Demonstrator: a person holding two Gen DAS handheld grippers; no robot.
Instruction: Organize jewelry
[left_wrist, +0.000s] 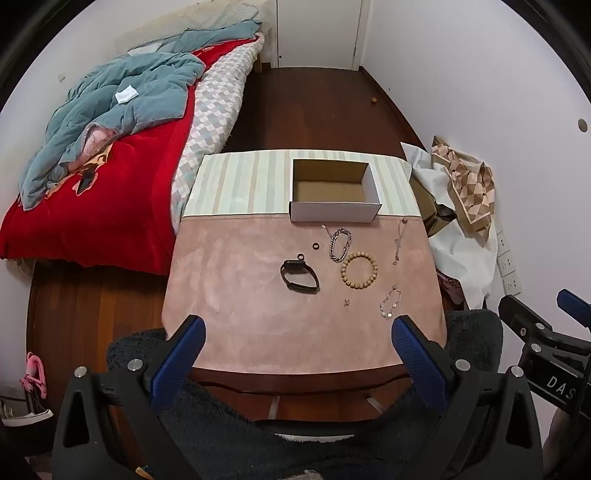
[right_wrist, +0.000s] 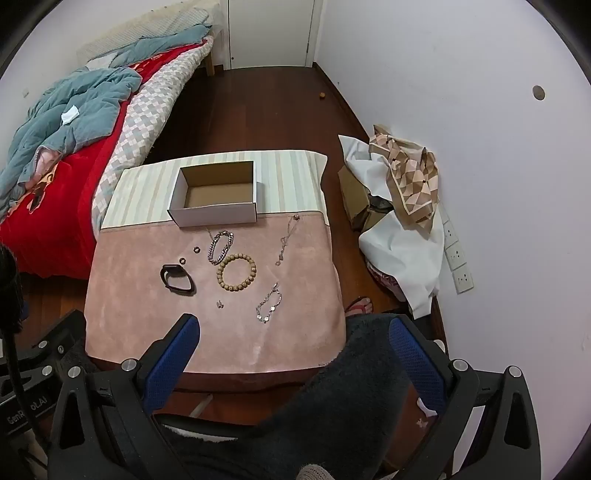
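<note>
An empty white cardboard box (left_wrist: 334, 212) (right_wrist: 214, 216) stands at the back of the pink table cloth (left_wrist: 240, 295) (right_wrist: 147, 314). In front of it lie a black watch band (left_wrist: 300, 277) (right_wrist: 178, 280), two small rings (left_wrist: 315, 245) (right_wrist: 195, 250), a silver chain bracelet (left_wrist: 340, 245) (right_wrist: 220, 246), a wooden bead bracelet (left_wrist: 359, 270) (right_wrist: 236, 272), a thin necklace (left_wrist: 399, 240) (right_wrist: 286, 238), a coin-charm bracelet (left_wrist: 390, 302) (right_wrist: 269, 303) and small earrings (left_wrist: 346, 302) (right_wrist: 220, 304). My left gripper (left_wrist: 297, 325) and right gripper (right_wrist: 293, 325) are both open and empty, held over the table's near edge.
A bed with a red blanket (left_wrist: 110, 199) and blue quilt (left_wrist: 122, 107) stands to the left. Cloths and a cardboard box (right_wrist: 402, 206) are piled by the right wall. A dark fluffy cloth (right_wrist: 351, 387) lies below the grippers.
</note>
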